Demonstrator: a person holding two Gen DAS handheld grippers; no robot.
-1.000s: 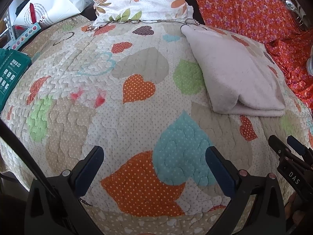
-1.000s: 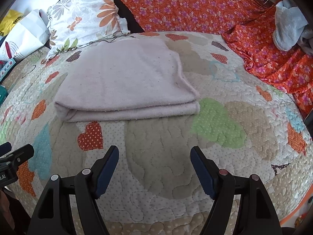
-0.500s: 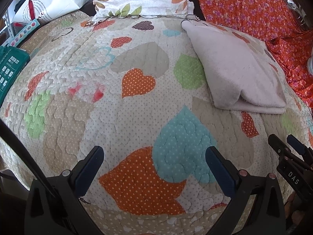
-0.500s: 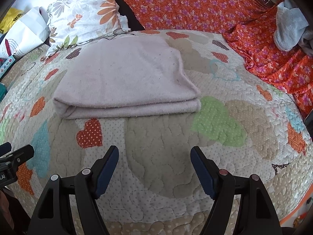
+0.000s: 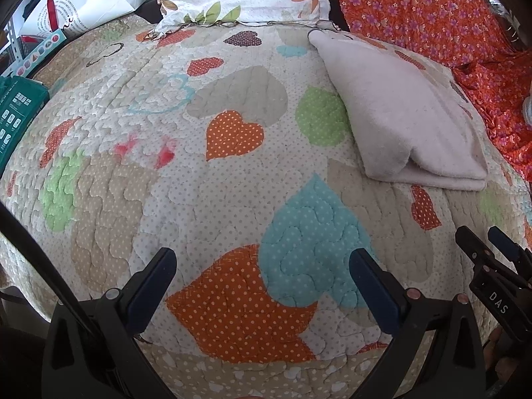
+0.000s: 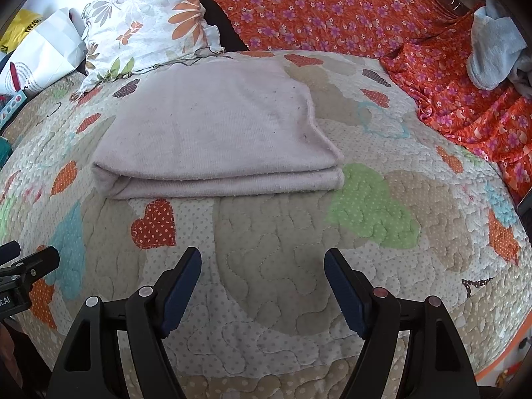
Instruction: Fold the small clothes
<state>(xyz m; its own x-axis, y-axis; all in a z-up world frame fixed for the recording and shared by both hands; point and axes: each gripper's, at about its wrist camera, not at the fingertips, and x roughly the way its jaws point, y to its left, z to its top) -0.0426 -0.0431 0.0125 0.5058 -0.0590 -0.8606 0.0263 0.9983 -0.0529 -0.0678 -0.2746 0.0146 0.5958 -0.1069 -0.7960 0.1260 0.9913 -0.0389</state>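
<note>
A pale pinkish-grey garment [image 6: 216,133] lies folded flat on the heart-patterned quilt [image 6: 282,266], its folded edge facing me. In the left wrist view the same garment [image 5: 405,116] sits at the upper right. My right gripper [image 6: 262,259] hovers open just short of the garment's near edge, nothing between its fingers. My left gripper [image 5: 262,259] stands open over bare quilt [image 5: 166,133], well to the left of the garment, and holds nothing. The right gripper's tips [image 5: 488,242] show at the left view's right edge.
A floral pillow [image 6: 146,23] lies behind the garment. An orange flowered cloth [image 6: 332,6] covers the back and right, with a grey-blue garment [image 6: 492,53] on it. White bags [image 5: 83,3] and a teal box [image 5: 16,116] stand at the left.
</note>
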